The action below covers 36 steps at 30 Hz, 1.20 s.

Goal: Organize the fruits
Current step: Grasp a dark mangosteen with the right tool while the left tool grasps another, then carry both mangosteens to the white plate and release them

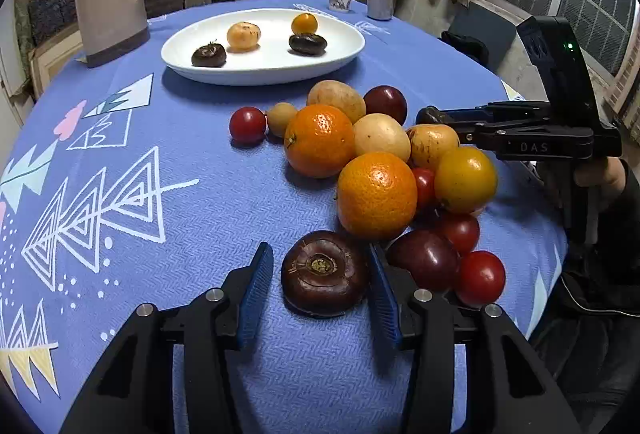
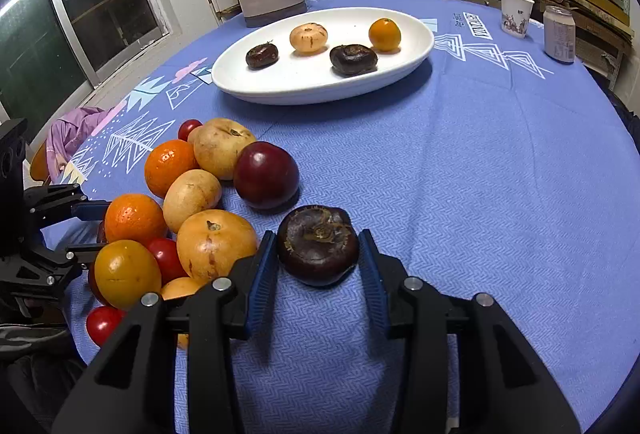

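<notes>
Because each gripper straddles its own dark chestnut (image 1: 324, 272) (image 2: 318, 244) beside the fruit pile, left gripper (image 1: 322, 284) and right gripper (image 2: 318, 266) both spread and unclenched, grip the 2 across their flat sides (hard, light, glossy shells may slip).

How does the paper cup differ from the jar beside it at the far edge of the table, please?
The paper cup is white with a printed picture; the jar is pale grey-lilac. The cup is open-topped and flares upward; the jar is lidded and straight-sided. Both stand upright on the blue tablecloth, apart from each other.
</notes>
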Tool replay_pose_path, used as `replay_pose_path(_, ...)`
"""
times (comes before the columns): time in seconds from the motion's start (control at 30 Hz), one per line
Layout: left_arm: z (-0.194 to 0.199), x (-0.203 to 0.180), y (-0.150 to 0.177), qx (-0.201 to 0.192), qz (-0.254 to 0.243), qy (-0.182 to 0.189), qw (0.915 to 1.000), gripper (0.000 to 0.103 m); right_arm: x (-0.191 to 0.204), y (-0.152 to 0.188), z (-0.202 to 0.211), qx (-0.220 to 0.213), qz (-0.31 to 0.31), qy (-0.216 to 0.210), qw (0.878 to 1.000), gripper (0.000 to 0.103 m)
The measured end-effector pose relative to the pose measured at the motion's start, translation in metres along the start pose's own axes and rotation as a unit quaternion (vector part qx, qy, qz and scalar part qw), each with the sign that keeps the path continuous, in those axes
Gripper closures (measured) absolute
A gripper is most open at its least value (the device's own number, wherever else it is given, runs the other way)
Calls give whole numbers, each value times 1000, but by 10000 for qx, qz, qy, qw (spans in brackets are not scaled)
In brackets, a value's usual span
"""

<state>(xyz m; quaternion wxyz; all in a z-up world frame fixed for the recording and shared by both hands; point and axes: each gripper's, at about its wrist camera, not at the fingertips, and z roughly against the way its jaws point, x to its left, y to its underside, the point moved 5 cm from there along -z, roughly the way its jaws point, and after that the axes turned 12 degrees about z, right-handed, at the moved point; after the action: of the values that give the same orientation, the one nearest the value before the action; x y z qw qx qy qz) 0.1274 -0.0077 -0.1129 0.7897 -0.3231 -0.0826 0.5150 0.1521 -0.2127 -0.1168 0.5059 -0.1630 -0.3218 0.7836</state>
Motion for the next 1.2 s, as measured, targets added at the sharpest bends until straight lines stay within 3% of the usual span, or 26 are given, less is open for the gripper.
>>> replay_pose_path(0.33, 5, -10, 13, 45, -118, -241, 9996, 55, 8, 0, 0, 27, 183, 368, 9992, 63)
replay_pose_path(0.43, 5, -6, 11, 32, 0, -251, 9997, 61, 6, 0, 2, 12, 145, 363, 9992, 63)
replay_pose_path(0.6, 7, -4, 9, 26, 46, -355, 9994, 61, 1, 4, 11, -100, -13, 370, 9993, 63)
replay_pose_path(1.2, 36, 25, -38, -500, 461, -466, 9966, 61, -9, -5, 47, -474, -167, 369, 9981, 63)
